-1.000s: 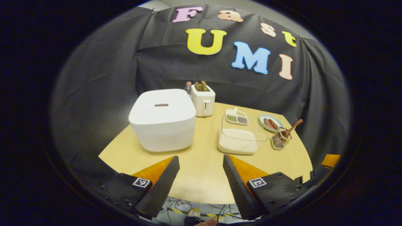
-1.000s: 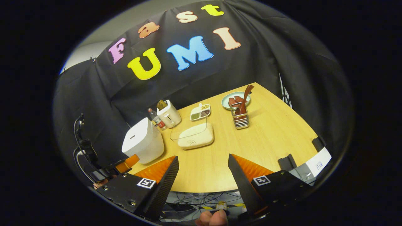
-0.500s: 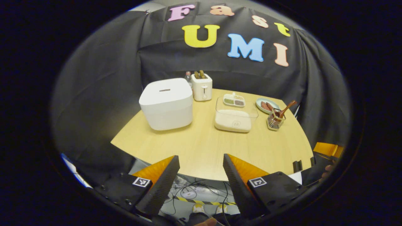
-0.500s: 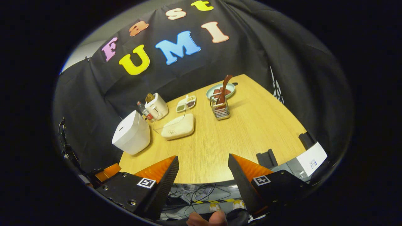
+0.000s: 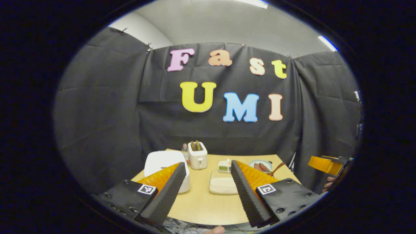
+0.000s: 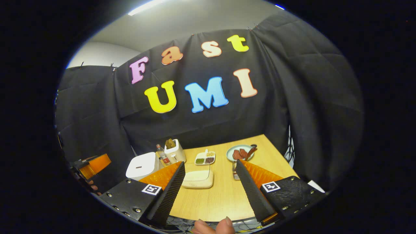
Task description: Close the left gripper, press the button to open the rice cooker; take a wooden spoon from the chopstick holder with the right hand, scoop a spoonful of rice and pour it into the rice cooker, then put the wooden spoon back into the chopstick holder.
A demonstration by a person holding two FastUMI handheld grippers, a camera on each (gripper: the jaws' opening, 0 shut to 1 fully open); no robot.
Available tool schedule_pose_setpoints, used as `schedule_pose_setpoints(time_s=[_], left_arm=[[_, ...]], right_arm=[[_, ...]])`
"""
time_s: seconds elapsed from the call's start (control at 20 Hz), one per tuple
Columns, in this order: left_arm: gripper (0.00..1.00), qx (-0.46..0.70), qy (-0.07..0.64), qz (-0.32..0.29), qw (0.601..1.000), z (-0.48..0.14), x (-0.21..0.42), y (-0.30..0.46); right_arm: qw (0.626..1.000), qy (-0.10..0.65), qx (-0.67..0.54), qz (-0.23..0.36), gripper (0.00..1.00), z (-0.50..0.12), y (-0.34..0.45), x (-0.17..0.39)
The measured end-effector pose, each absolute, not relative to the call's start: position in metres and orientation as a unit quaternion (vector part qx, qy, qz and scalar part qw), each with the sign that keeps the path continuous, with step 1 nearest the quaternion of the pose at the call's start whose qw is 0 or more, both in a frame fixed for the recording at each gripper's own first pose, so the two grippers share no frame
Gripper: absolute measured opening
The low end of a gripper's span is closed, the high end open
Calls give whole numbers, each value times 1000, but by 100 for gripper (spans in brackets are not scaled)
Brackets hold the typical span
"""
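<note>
The white rice cooker (image 5: 162, 160) sits lid down at the table's left, also seen as the rice cooker (image 6: 141, 165). In front of the middle stands a clear container of rice (image 5: 222, 186), the rice container (image 6: 198, 179). The wooden spoon (image 6: 250, 153) leans out of the wire chopstick holder (image 6: 234, 172), which my right finger partly hides; the spoon handle (image 5: 278, 168) shows at the far right. My left gripper (image 5: 207, 163) and right gripper (image 6: 210, 162) are both open and hold nothing, back from the table's near edge.
A white toaster (image 5: 197, 155) and a small bottle (image 6: 160, 154) stand behind the cooker. A divided seasoning dish (image 6: 204, 159) and a plate of sausages (image 6: 238, 152) lie at the back right. The wooden table (image 5: 201, 204) has bare room in front.
Both views have tilted upward and drawn back: the table and its objects now sit low and small, more wall and ceiling show. Both grippers stayed open.
</note>
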State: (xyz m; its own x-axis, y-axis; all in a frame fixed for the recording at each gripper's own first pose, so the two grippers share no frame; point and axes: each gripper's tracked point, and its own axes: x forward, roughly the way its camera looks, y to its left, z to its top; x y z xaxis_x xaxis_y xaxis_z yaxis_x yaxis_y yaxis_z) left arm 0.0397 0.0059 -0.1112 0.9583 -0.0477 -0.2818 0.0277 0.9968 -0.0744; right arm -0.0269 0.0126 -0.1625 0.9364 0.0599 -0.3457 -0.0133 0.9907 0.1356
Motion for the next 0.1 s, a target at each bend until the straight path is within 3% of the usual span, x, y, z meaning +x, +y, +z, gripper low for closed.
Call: schedule_pose_setpoints(time_s=[0.1], left_arm=[[94, -37, 98, -24, 994, -78, 35, 12]], right_arm=[[991, 132, 19, 12, 97, -130, 14, -27]])
